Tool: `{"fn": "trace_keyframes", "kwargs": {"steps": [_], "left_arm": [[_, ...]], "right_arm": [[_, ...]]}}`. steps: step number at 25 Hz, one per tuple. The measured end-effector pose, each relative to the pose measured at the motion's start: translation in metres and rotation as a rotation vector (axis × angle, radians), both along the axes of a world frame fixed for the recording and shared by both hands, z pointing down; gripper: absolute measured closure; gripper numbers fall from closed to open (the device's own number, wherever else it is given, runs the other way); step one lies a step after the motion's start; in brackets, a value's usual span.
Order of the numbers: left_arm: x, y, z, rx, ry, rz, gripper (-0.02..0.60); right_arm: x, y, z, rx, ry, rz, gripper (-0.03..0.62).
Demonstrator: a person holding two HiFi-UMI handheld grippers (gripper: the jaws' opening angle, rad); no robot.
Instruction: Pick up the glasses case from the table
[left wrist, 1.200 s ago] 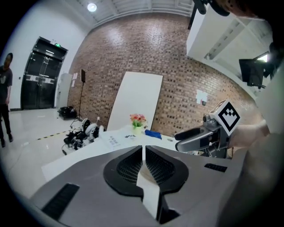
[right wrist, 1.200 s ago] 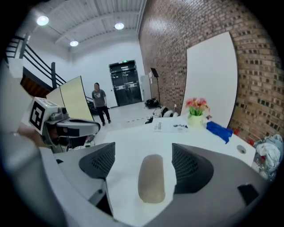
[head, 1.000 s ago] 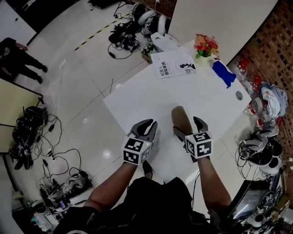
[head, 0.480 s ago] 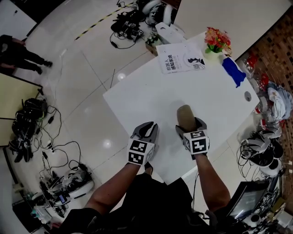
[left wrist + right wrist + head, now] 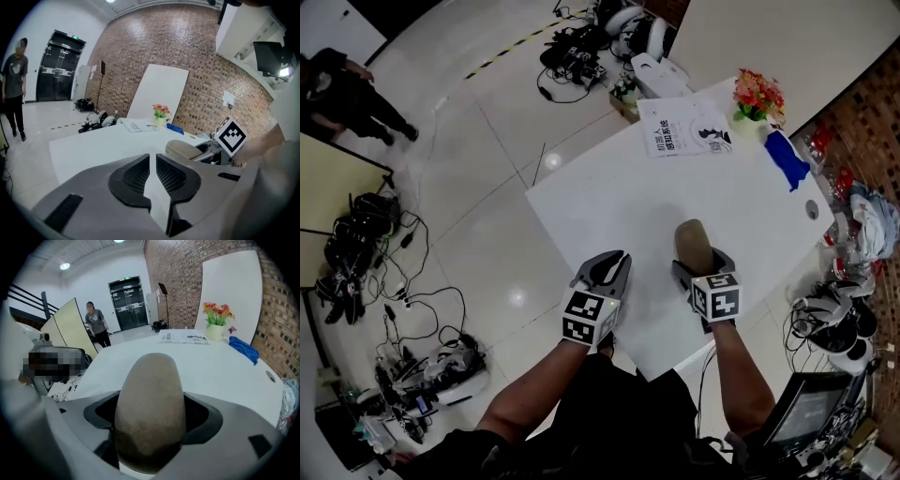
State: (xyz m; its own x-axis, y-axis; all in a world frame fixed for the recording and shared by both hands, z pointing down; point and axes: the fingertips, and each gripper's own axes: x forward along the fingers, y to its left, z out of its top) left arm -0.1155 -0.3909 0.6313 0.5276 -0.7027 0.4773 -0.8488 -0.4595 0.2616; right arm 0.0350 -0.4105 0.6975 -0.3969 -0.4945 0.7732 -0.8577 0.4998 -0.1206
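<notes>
The glasses case [image 5: 692,241] is a tan, rounded oblong on the white table [image 5: 609,192], near its front right part. My right gripper [image 5: 703,266] is shut on the case's near end, one jaw on each side. In the right gripper view the case [image 5: 151,399] fills the gap of the right gripper [image 5: 150,420] and points away toward the table's far side. I cannot tell whether it rests on the table or hangs just above it. My left gripper [image 5: 608,267] hovers by the table's front edge, left of the case, shut with nothing in it [image 5: 153,164].
A printed booklet [image 5: 691,131], a small vase of flowers [image 5: 757,94], a blue cloth [image 5: 787,159] and a small round disc [image 5: 812,208] lie at the table's far end. Cables and gear cover the floor around. A person [image 5: 347,89] stands at far left.
The right gripper has moved forward onto the case and its jaws have drawn in against it. The left gripper has barely moved.
</notes>
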Motion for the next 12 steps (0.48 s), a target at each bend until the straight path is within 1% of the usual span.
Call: {"fn": "trace_keyframes", "kwargs": {"steps": [4,8,12], "left_arm": [[-0.011,0.001,-0.040,0.069,0.037,0.000,0.538],[-0.019,0.005,-0.087,0.167,0.049,0.015,0.538],[-0.012,0.010,-0.122,0.223,0.045,-0.003,0.538]], "right_arm": [[-0.011,0.001,-0.068,0.103,-0.058,-0.017,0.206],[-0.021,0.009,-0.139,0.204,-0.071,-0.052,0.206],[-0.015,0.016,-0.178,0.258,-0.095,-0.095,0.206]]}}
